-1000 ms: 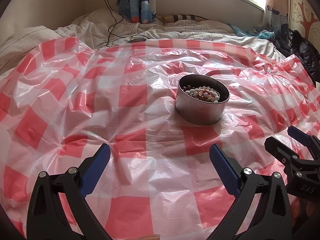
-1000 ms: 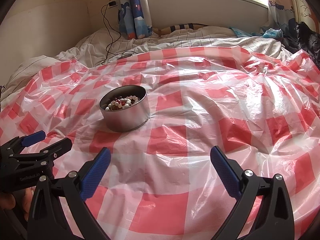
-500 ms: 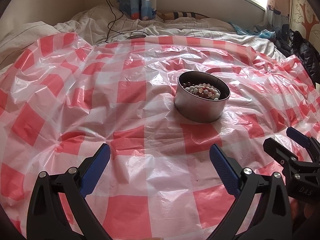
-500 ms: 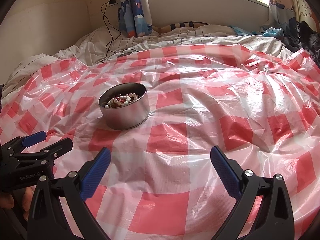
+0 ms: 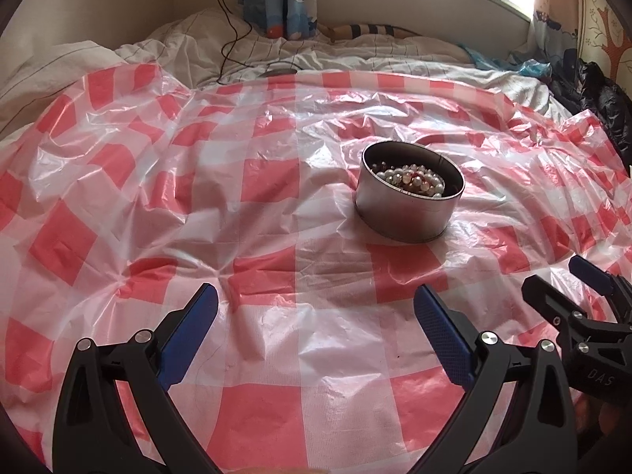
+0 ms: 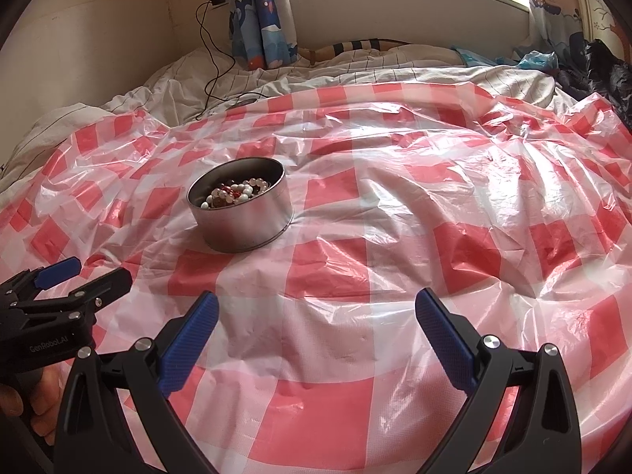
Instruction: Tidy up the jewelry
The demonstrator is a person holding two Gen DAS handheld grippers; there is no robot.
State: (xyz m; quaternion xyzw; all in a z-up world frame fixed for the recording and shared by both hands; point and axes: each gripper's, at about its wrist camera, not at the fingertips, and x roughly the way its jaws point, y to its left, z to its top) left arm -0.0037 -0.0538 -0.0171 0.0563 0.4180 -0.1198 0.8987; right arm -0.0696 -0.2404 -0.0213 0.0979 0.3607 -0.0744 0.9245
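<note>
We held the left gripper [image 5: 316, 316] over the red-and-white checked plastic sheet [image 5: 256, 245], its blue pads wide apart and holding nothing. Ahead and slightly right stood a round metal tin [image 5: 407, 213] with pearl and red bead jewelry [image 5: 410, 179] heaped inside (perhaps bracelets, too tangled to tell). Our right gripper [image 6: 316, 316] hovered well short of the tin, likewise spread and holding nothing.

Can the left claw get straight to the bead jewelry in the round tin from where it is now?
Probably yes. The left claw is open and empty, and only bare checkered plastic sheet lies between it and the tin. The tin has no lid, so the beads are exposed. The right claw stays off to the side.
</note>
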